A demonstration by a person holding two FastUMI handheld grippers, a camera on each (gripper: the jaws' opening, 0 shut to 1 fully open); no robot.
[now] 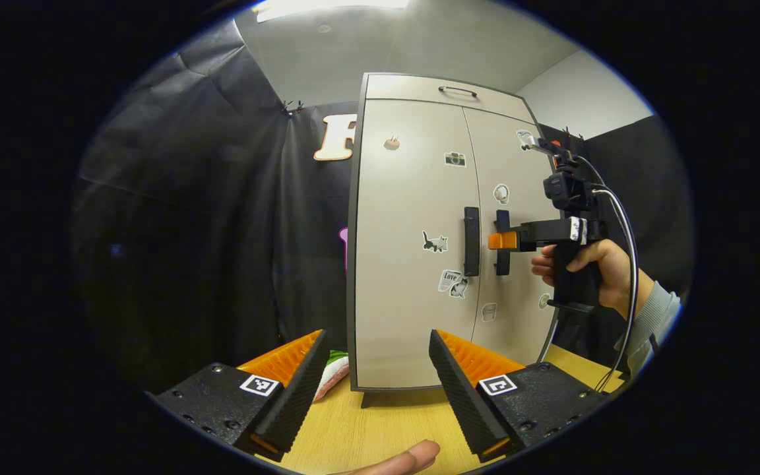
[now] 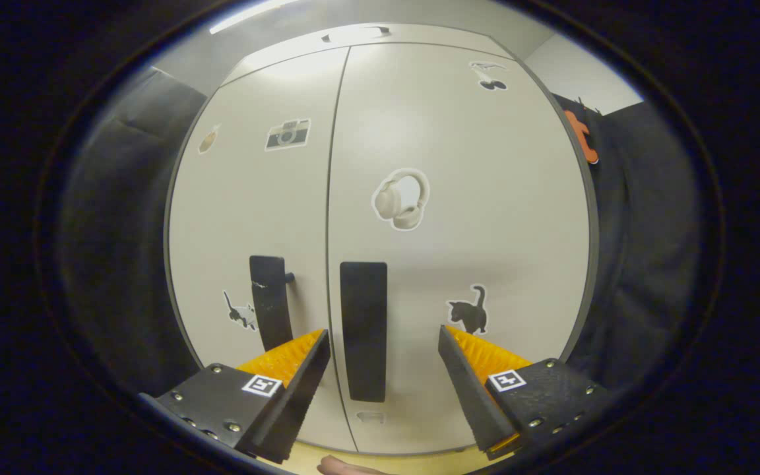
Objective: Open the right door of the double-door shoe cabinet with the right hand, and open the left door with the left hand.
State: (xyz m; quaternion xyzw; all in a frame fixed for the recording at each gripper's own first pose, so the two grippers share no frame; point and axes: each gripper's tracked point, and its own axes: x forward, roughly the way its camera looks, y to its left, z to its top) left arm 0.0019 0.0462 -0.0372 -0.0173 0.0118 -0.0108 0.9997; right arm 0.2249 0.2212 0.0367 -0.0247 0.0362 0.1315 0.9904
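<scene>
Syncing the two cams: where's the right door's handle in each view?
Left gripper view: right door handle, right of centre, at the right gripper.
Right gripper view: same handle, low centre, between the open jaws.
Shared landmark: headphone sticker above it.

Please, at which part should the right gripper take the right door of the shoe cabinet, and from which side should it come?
Grip the right door's handle, a dark upright bar beside the centre seam, near its middle. Come straight from the front: in the right gripper view the right gripper has open jaws either side of the bar, which stands off the right door, so closing should clamp it.
</scene>
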